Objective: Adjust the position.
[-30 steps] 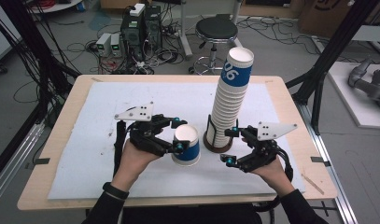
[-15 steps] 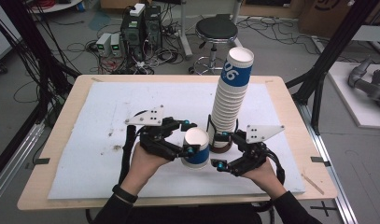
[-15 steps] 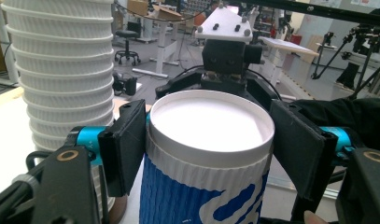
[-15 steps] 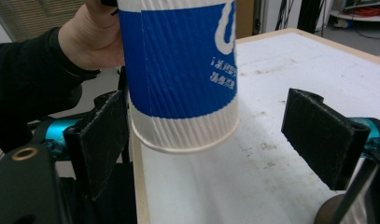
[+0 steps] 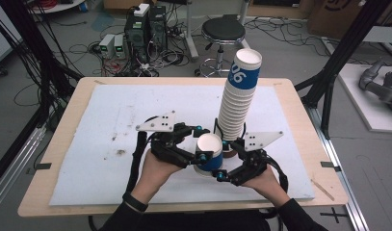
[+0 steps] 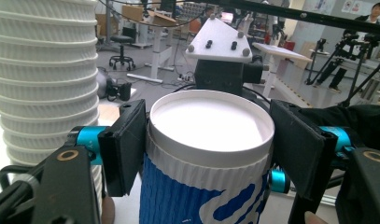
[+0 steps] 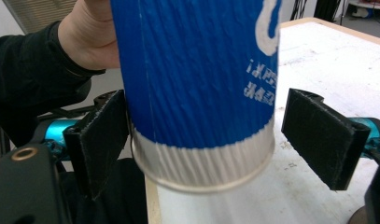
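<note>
I am holding the cup (image 5: 209,153) in my left gripper (image 5: 197,155), just above the surface (image 5: 111,110) and just in front of the stack (image 5: 238,98). The left gripper's jaws are clamped on the cup's ribbed wall just under the rim, one pad on each side, as the left gripper view shows (image 6: 211,154). The cup is standing nearly upright, mouth up, with its long axis vertical and slightly tilted.

I am bringing my right gripper (image 5: 221,168) in from the opposite side, lower down. In the right gripper view, its jaws are spread and are straddling the cup's white base (image 7: 201,158): the near pad is touching or almost touching the wall, while the far pad is standing clearly apart. The cup is therefore lying between the right jaws, offset toward one pad.

Judgement: the coming move is turning on this offset. I am needing to centre the right gripper on the base before closing, keeping its jaws across the vertical axis.
</note>
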`<state>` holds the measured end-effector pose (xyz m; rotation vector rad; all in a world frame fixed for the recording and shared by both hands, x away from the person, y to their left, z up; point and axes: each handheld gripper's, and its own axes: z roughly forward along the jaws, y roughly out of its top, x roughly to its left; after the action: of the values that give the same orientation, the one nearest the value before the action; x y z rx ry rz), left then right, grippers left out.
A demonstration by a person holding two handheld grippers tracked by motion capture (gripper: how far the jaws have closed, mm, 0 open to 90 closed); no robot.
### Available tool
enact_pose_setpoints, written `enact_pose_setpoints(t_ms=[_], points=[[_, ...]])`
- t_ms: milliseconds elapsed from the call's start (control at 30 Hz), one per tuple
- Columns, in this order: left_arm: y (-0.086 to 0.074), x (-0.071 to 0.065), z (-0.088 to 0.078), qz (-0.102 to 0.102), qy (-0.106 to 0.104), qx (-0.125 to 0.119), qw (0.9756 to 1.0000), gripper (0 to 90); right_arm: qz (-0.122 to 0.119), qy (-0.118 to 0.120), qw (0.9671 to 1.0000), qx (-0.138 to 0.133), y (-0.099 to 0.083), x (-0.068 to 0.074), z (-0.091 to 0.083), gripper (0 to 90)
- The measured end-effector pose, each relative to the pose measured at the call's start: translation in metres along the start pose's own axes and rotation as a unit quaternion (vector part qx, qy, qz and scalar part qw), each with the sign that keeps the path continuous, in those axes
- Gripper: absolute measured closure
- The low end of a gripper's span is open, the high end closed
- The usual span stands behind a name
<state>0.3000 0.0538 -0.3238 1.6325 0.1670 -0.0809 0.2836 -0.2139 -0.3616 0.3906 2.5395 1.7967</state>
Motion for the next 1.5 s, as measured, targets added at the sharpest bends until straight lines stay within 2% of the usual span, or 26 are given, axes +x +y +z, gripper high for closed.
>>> enact_pose_setpoints(t_ms=[300,533,600,667,767,900,1000,1233,1300,1400,1500], points=[[-0.002,0.0,0.005,-0.001,-0.006,0.001,1.0,30.0,-0.003,0.007,0.9999,0.014,0.0,0.0,0.006,15.2],[-0.002,-0.001,0.006,-0.001,-0.006,0.003,1.0,30.1,-0.012,0.012,0.9997,0.019,0.0,0.0,0.006,20.3],[-0.002,0.0,0.006,-0.006,-0.009,0.007,0.9999,30.0,-0.012,0.012,0.9995,0.026,0.001,0.0,0.006,20.6],[-0.001,0.0,0.006,-0.009,-0.011,0.016,0.9998,29.3,-0.014,0.014,0.9994,0.029,0.001,0.0,0.006,20.9],[0.003,0.0,0.007,-0.018,-0.017,0.045,0.9987,22.8,-0.017,0.015,0.9992,0.032,0.001,0.0,0.005,21.8],[0.009,-0.002,0.007,-0.011,-0.012,0.086,0.9961,21.3,-0.028,0.012,0.9986,0.042,0.002,-0.001,0.004,22.1],[0.014,-0.005,0.006,-0.009,-0.007,0.112,0.9936,21.3,-0.027,0.015,0.9974,0.065,0.003,0.0,0.005,22.1],[0.019,-0.009,0.008,0.014,0.013,0.183,0.983,21.4,-0.034,0.015,0.9931,0.111,0.005,0.001,0.009,22.1],[0.018,-0.009,0.009,0.014,0.009,0.188,0.982,24.2,-0.035,0.017,0.9922,0.119,0.005,0.002,0.011,22.1],[0.017,-0.009,0.011,0.018,0.014,0.203,0.9789,28.8,-0.039,0.017,0.9909,0.128,0.006,0.002,0.012,22.1],[0.016,-0.008,0.012,0.018,0.012,0.208,0.9779,29.5,-0.04,0.016,0.9897,0.136,0.006,0.003,0.013,22.0]])
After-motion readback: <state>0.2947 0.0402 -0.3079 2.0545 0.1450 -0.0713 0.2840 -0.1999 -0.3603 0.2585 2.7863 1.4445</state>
